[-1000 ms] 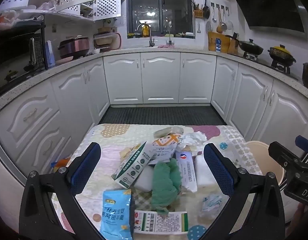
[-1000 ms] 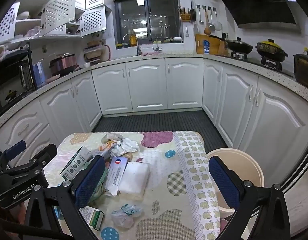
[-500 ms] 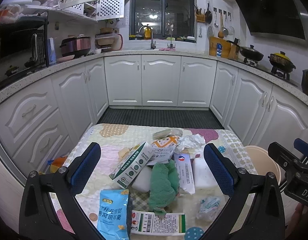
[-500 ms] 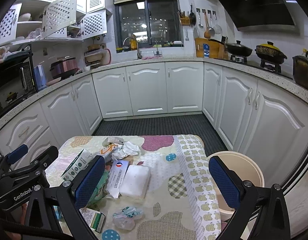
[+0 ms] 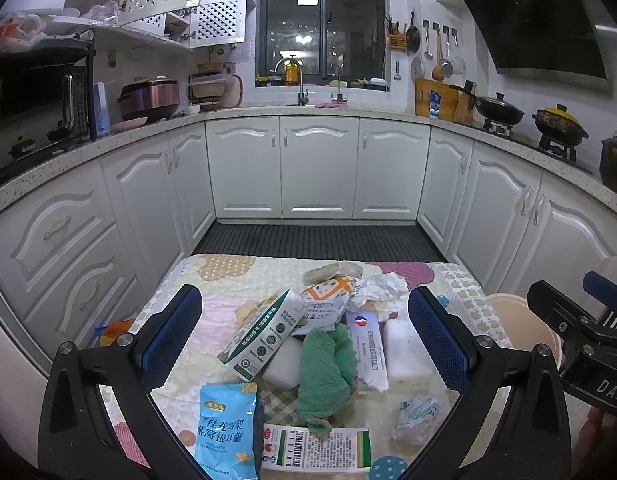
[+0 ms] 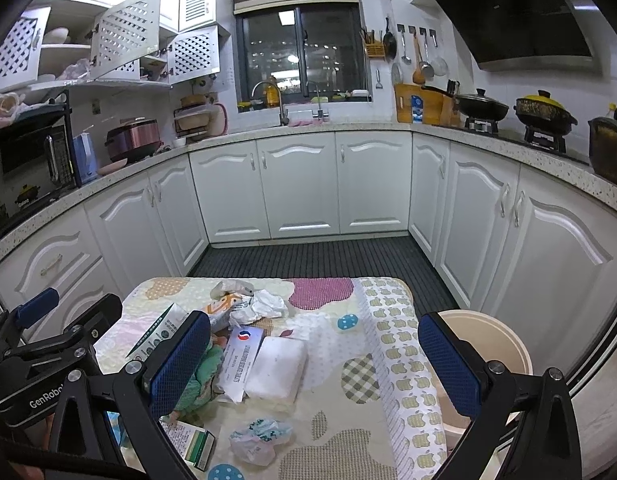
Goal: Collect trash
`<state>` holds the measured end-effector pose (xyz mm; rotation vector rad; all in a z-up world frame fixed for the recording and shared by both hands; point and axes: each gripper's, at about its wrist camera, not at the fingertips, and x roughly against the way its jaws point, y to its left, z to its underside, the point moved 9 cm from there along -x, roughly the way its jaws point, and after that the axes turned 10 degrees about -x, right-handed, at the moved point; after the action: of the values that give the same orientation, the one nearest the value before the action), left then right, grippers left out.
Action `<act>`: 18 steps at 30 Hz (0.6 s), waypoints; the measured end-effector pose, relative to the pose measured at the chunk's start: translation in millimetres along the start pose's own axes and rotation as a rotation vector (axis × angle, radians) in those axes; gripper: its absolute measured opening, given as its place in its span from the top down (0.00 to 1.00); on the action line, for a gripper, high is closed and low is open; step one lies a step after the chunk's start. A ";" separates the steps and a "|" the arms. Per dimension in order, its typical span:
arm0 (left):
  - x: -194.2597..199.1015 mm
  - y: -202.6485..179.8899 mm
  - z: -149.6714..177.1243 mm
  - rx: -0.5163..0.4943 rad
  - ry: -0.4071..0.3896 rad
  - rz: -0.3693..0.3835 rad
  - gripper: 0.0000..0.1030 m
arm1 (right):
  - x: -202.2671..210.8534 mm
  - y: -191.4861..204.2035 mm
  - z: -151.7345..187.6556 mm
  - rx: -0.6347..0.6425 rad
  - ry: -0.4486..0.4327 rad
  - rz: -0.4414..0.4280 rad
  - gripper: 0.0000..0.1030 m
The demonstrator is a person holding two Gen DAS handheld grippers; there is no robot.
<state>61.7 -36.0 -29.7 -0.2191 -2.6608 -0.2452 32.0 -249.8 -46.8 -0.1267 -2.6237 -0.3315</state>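
Left wrist view: we hold the left gripper with jaws wide apart, empty, above the trash pile: green cloth, blue snack bag, boxes mid-frame on the table. Our right gripper likewise gapes; beige bin sits lower right.

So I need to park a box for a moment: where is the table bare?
Free: the right side of the table, between the white pad and the apple-print strip; also the far left corner. Crowded: the middle-left pile around the green cloth.
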 end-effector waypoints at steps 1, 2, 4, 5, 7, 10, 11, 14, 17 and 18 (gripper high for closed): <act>0.3 0.0 -0.2 0.000 -0.002 -0.001 0.00 | -0.1 0.2 -0.3 0.001 -0.002 0.000 0.00; 0.6 -0.5 -0.3 -0.001 -0.004 -0.001 0.00 | 0.1 0.3 -0.7 0.001 -0.002 0.000 0.00; 2.3 0.0 0.3 -0.001 -0.009 -0.002 0.00 | -0.5 0.4 -1.0 -0.002 -0.002 -0.003 0.00; 2.4 -0.1 0.0 -0.002 -0.011 -0.003 0.00 | -0.8 0.5 -0.8 -0.003 -0.001 -0.004 0.00; 3.0 0.2 -0.8 -0.003 -0.015 -0.008 0.00 | -0.7 0.7 -0.7 -0.002 -0.003 -0.002 0.00; 2.5 0.6 -1.1 0.001 -0.016 -0.007 0.00 | -0.5 0.7 -0.3 -0.001 -0.002 -0.003 0.00; 2.1 1.0 -1.0 0.003 -0.015 -0.006 0.00 | -0.7 0.5 -0.1 -0.001 -0.001 -0.002 0.00; 1.2 1.7 0.8 0.008 -0.013 -0.001 0.00 | -0.9 0.5 -0.1 -0.001 0.000 -0.003 0.00; -0.1 2.4 2.3 0.011 -0.009 -0.003 0.00 | -2.5 -0.2 1.0 0.001 0.006 -0.001 0.00; -0.3 2.5 2.9 0.011 -0.008 -0.003 0.00 | -2.8 -0.6 1.5 0.002 0.008 0.000 0.00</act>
<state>61.3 -33.0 -32.1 -0.2131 -2.6702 -0.2305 33.7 -250.1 -49.5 -0.1251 -2.6157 -0.3292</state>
